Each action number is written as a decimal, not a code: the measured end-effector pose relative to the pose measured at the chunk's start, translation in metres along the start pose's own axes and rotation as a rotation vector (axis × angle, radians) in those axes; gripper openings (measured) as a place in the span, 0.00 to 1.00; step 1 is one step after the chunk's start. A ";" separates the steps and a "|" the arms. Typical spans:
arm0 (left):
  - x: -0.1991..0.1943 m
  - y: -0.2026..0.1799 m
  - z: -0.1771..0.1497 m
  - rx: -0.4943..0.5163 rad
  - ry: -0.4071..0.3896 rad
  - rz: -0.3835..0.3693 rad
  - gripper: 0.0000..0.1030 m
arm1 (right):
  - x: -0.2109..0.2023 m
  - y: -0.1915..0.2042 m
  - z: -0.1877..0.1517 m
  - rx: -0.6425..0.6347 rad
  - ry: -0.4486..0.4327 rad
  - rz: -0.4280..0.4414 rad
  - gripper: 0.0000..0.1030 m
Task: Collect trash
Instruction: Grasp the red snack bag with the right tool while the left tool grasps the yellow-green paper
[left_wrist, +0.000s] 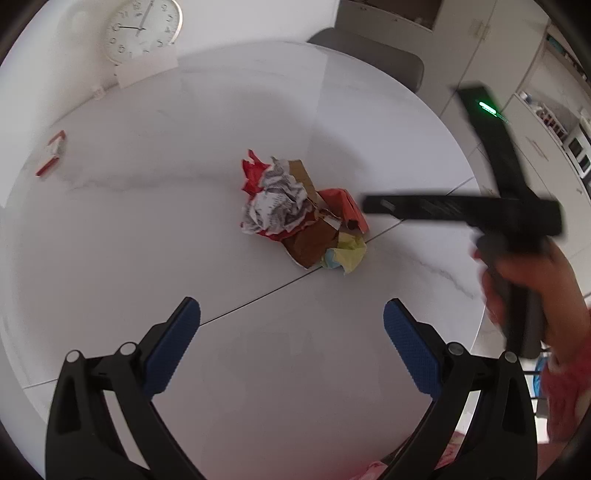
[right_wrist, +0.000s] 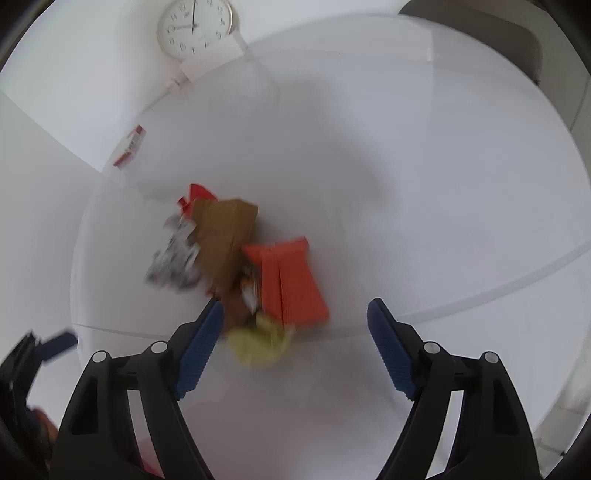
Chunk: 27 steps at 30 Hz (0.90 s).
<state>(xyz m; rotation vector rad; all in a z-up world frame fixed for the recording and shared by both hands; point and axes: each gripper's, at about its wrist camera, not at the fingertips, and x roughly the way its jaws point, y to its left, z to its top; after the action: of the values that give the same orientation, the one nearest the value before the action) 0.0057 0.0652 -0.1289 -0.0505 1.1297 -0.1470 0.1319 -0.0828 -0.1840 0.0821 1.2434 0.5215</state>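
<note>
Your trash pile (left_wrist: 303, 210) sits mid-table (left_wrist: 147, 229) on the white marbled top: crumpled newsprint, brown cardboard, ribbed orange-red paper (right_wrist: 291, 284) and a yellow wad (right_wrist: 258, 343). Your left gripper (left_wrist: 291, 347) hangs short of it, ridged blue fingers (left_wrist: 173, 347) spread wide and empty. Your right gripper (right_wrist: 295, 347) stands open over the yellow wad, gripping nothing; that view is smeared. Only the left view shows your right hand (left_wrist: 532, 295), blurred.

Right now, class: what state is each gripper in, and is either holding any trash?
Left gripper: open, holding nothing.
Right gripper: open, holding nothing; the yellow paper lies between its jaws, not gripped.
</note>
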 end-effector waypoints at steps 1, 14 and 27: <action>0.004 -0.002 0.002 0.009 0.004 -0.006 0.92 | 0.010 0.001 0.007 -0.009 0.021 -0.002 0.73; 0.045 -0.030 0.019 0.058 0.061 -0.060 0.90 | 0.026 -0.017 0.024 -0.011 0.050 0.033 0.33; 0.118 -0.039 0.032 -0.507 0.212 -0.051 0.79 | -0.088 -0.108 -0.039 0.167 -0.094 0.013 0.34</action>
<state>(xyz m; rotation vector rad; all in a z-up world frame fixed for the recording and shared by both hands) 0.0801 0.0089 -0.2171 -0.5254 1.3558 0.0943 0.1129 -0.2234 -0.1557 0.2528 1.1929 0.4192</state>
